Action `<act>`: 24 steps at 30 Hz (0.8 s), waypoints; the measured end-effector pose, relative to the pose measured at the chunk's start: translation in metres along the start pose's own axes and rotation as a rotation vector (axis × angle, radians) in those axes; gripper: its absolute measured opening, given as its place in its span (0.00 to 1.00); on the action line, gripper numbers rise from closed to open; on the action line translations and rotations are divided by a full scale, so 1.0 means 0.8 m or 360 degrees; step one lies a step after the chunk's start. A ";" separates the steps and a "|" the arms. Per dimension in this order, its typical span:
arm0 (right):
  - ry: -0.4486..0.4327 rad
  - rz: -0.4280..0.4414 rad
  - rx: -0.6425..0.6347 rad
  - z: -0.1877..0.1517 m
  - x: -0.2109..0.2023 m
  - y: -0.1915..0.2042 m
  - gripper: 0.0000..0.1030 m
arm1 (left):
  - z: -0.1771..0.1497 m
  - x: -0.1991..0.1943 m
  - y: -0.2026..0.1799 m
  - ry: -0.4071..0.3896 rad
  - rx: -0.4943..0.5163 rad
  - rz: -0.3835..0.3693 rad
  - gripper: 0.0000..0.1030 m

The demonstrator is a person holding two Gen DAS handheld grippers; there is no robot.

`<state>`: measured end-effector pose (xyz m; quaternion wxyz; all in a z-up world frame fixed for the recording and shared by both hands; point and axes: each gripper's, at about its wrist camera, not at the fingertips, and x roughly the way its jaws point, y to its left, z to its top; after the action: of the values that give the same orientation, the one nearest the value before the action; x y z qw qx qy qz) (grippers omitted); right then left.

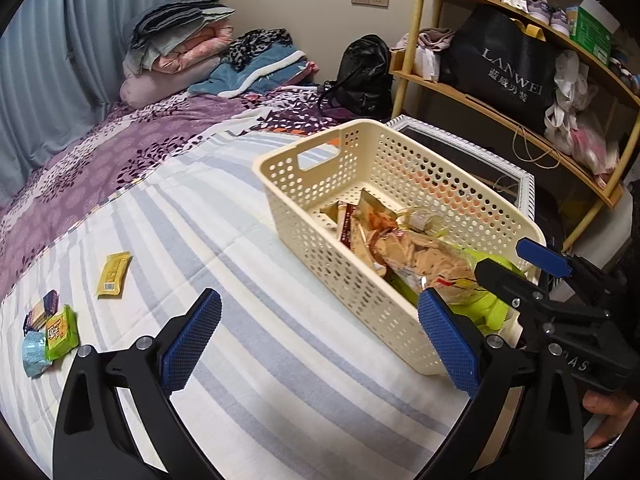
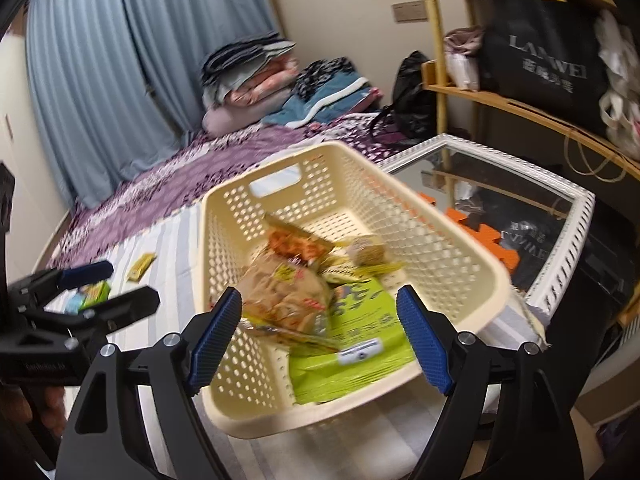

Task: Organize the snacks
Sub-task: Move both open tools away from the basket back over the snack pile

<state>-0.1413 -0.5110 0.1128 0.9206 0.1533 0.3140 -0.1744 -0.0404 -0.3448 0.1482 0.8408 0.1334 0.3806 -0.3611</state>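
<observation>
Cream basket (image 1: 362, 184) on striped bedspread (image 1: 224, 240), holding green bag (image 2: 360, 340) and brown snack bags (image 2: 288, 292); four small packets (image 1: 52, 328) left loose at far left; left gripper (image 1: 320, 340) and right gripper (image 2: 320, 336) both spread wide, nothing gripped.

We see the left gripper (image 1: 320, 336) and right gripper (image 2: 320, 336): black plastic arms, blue ridged pads (image 1: 192, 340), silver screws (image 2: 172, 339), faint white lettering at lower left.

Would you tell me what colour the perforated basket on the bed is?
Cream basket; the left wrist view shows it best.
</observation>
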 end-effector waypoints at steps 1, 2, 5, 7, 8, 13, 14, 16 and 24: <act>0.0018 -0.0011 -0.0025 -0.001 0.004 0.004 0.77 | -0.001 -0.001 0.003 0.0000 -0.0009 0.0005 0.97; 0.0036 -0.0027 -0.0043 -0.001 0.007 0.007 0.77 | -0.002 -0.002 0.006 0.0000 -0.0017 0.0009 0.97; 0.0073 -0.0062 -0.0080 -0.001 0.015 0.013 0.84 | -0.006 -0.006 0.015 0.0001 -0.0046 0.0013 0.97; 0.0098 -0.0110 -0.0125 0.002 0.021 0.017 0.85 | -0.007 -0.008 0.021 0.0000 -0.0058 0.0017 0.97; 0.0103 -0.0134 -0.0141 0.003 0.023 0.016 0.86 | -0.008 -0.009 0.023 0.0000 -0.0063 0.0021 0.97; 0.0157 -0.0231 -0.0118 0.008 0.035 0.010 0.88 | -0.014 -0.013 0.039 0.0002 -0.0109 0.0053 0.97; 0.0150 -0.0230 -0.0096 0.010 0.033 0.008 0.88 | -0.014 -0.014 0.043 0.0002 -0.0121 0.0061 0.97; 0.0127 -0.0214 -0.0071 0.013 0.028 0.007 0.90 | -0.016 -0.016 0.052 -0.0001 -0.0150 0.0077 0.97; -0.0013 -0.0154 -0.0116 0.026 0.007 0.035 0.95 | -0.022 -0.028 0.079 -0.0030 -0.0193 0.0183 0.97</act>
<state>-0.1146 -0.4956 0.1304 0.9173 0.1035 0.3235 -0.2078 -0.0153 -0.2797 0.1497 0.8703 0.1006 0.3855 -0.2897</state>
